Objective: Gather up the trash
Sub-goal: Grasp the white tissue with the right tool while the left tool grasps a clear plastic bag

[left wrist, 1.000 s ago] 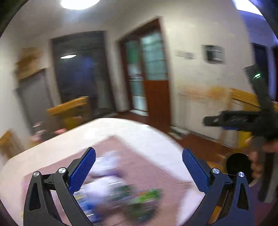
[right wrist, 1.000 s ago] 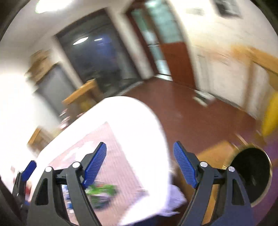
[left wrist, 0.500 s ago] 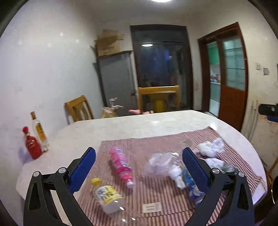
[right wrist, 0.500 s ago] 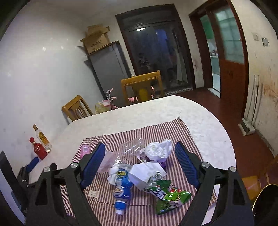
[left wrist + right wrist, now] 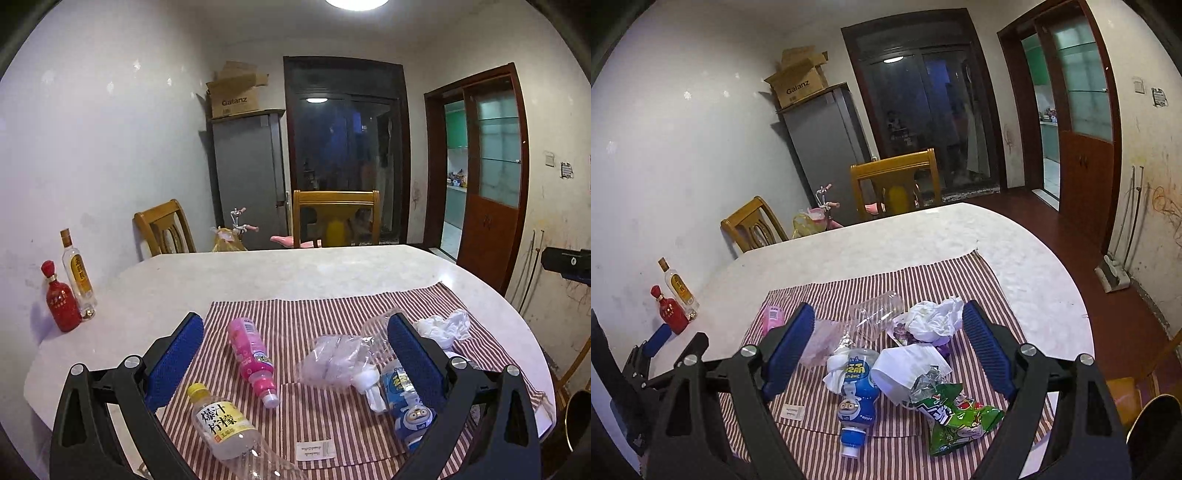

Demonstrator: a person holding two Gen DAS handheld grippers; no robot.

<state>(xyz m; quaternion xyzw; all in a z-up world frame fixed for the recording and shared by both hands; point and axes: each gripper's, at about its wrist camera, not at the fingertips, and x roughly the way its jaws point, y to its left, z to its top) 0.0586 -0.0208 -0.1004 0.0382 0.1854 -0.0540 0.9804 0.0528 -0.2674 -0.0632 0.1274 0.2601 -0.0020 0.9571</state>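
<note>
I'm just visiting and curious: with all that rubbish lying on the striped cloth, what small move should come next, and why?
Probably lower the right gripper onto the blue bottle lying just below its open jaws. Both grippers are empty and hover above the striped cloth, and that bottle sits nearest, between the blue pads. The left gripper could take the pink bottle afterwards.

Red-and-white striped cloth (image 5: 945, 273), pink bottle (image 5: 251, 354), green snack bag (image 5: 956, 417) — blue-padded claw (image 5: 886, 343), red bottle (image 5: 61, 299)

A woven striped cloth (image 5: 332, 306) is spread on the glossy, stone-like table (image 5: 258, 273). On the cloth, a clear plastic bottle (image 5: 225, 428), crumpled paper (image 5: 936, 317) and a shiny green wrapper (image 5: 956, 413) are seen.
</note>
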